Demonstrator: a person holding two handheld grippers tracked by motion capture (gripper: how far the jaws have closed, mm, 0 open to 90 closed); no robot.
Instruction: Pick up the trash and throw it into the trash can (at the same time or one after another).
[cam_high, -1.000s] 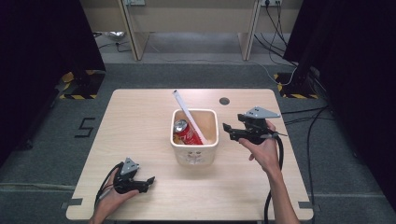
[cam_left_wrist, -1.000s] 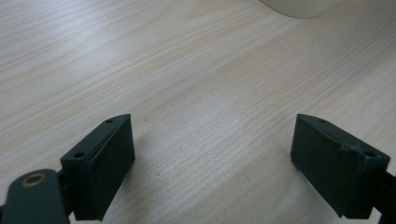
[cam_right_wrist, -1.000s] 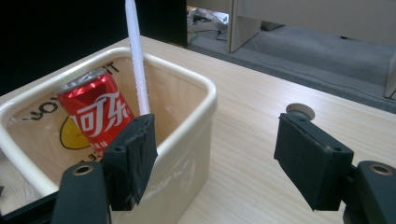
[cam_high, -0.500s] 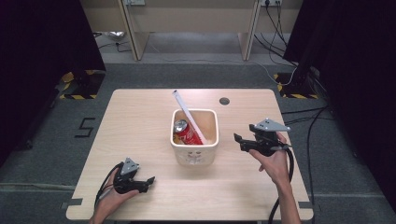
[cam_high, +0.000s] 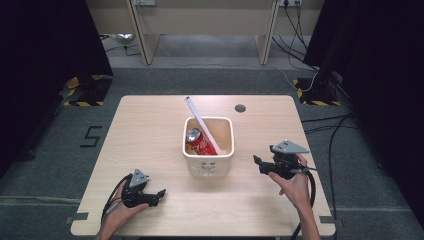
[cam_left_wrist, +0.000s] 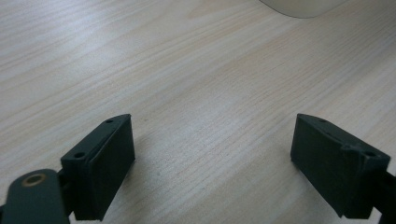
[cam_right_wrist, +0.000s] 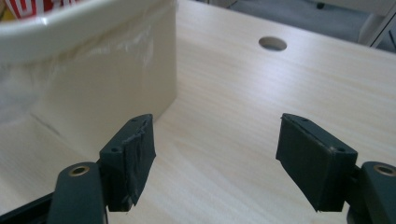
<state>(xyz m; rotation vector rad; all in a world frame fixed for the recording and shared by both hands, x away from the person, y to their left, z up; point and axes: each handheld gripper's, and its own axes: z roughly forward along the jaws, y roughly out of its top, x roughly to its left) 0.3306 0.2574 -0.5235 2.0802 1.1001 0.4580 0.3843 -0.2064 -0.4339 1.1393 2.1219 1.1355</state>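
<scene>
Bin (cam_high: 208, 162) stands near the middle of the table (cam_high: 150, 125), cream-coloured and square, with a red drink can (cam_high: 199, 142) lying inside and a long white stick (cam_high: 199, 122) leaning out over its far rim. A clear liner seems to hang over the rim in the right gripper view, where the bin's near corner (cam_right_wrist: 116, 88) rises just beyond the jaws.

Right gripper (cam_high: 261, 165) is held a little above the table, to the right of the bin and apart from it, pointing left at its side; the jaws stand wide with nothing between them (cam_right_wrist: 212, 163). Left gripper (cam_high: 159, 194) rests low at the near left of the table, well apart from the bin, likewise spread wide and empty (cam_left_wrist: 212, 163), with only bare wood in front and the bin's base at the far edge of its view.

Nothing loose lies on the table apart from the bin, so the sorting looks close to finished. If the bin itself is next, my judgement is that the right gripper should close on the rim rather than the smooth wall, straddling it squarely, while the left comes in to steady the opposite side, since the leaning stick could tip out if the bin tilts.
</scene>
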